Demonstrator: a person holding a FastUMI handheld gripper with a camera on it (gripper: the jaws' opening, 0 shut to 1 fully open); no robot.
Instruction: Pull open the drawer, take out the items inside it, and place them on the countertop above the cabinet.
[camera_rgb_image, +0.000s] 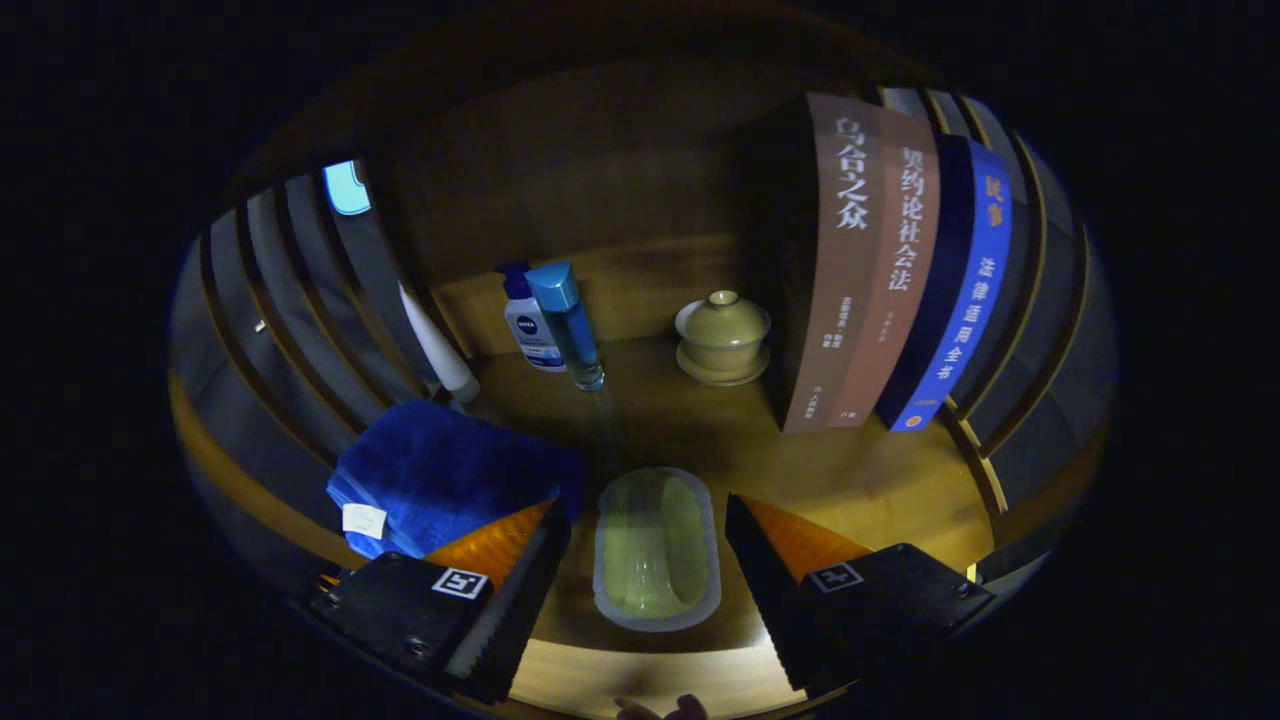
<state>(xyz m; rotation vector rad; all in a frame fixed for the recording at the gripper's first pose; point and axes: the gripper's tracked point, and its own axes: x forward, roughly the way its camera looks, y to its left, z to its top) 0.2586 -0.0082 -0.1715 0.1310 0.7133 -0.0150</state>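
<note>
Dim wooden bench (860, 490) under a shelf-like nook, slatted walls either side. From left: folded blue towel (440, 475), two blue-capped bottles (550, 325), lidded cup on saucer (722, 338), upright books (890, 270). Tongs (645, 545) spread wide, clear yellowish container (655, 550) lying between them, untouched

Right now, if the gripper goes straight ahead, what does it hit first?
Probably the clear plastic container lying between the open fingers of the gripper. Past it, the blue bottle, though depth is unclear.
</note>
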